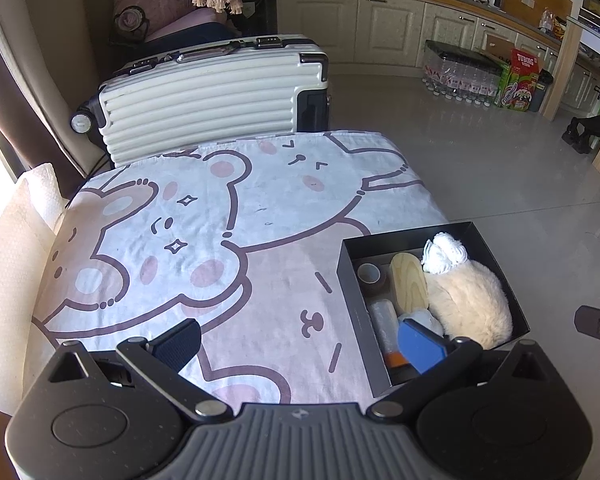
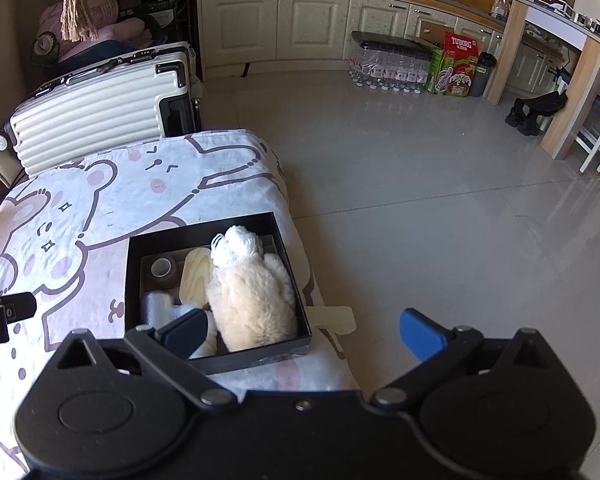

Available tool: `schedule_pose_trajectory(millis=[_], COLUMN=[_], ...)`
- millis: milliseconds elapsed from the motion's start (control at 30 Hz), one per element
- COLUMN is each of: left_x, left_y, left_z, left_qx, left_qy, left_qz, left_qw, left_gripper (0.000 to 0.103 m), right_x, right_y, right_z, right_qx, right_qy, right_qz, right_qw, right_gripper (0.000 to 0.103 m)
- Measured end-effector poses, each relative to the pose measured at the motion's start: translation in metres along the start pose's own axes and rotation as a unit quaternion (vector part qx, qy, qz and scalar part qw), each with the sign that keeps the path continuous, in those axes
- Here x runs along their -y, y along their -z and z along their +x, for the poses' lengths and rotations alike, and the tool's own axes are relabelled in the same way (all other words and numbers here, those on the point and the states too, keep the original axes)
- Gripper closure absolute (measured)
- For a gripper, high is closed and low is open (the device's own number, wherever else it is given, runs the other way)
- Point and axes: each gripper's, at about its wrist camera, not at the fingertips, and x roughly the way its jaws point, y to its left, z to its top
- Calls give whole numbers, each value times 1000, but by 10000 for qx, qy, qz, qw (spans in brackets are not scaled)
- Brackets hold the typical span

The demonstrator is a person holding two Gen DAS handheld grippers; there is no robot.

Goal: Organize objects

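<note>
Black open cardboard box (image 2: pixel 134 280) at the table's right edge; your right gripper (image 2: pixel 302 334) nearer, left gripper (image 1: pixel 300 340) beside. Both released, empty. Contents probably packed.

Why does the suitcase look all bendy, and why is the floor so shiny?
Left wrist view: the fisheye lens bows the suitcase and darkens the picture's corners. Right wrist view: daylight glares off the tiled floor at the right, while the black box keeps its inside shadowed. Both views look sharp, with no blur.
</note>
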Motion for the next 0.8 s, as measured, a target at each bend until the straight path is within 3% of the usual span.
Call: schedule_pose_trajectory(millis=[800], left_x=[0], left_y=[1], left_z=[2], left_qx=[-66], left_qy=[-6], left_qz=[37], left_qw=[10000], left_gripper=[0], right_x=[-1], right_y=[1], right_z=[2], right_qx=[-11], right_qy=[-2], right_qz=[-26], right_qw=[10000], right_gripper=[0])
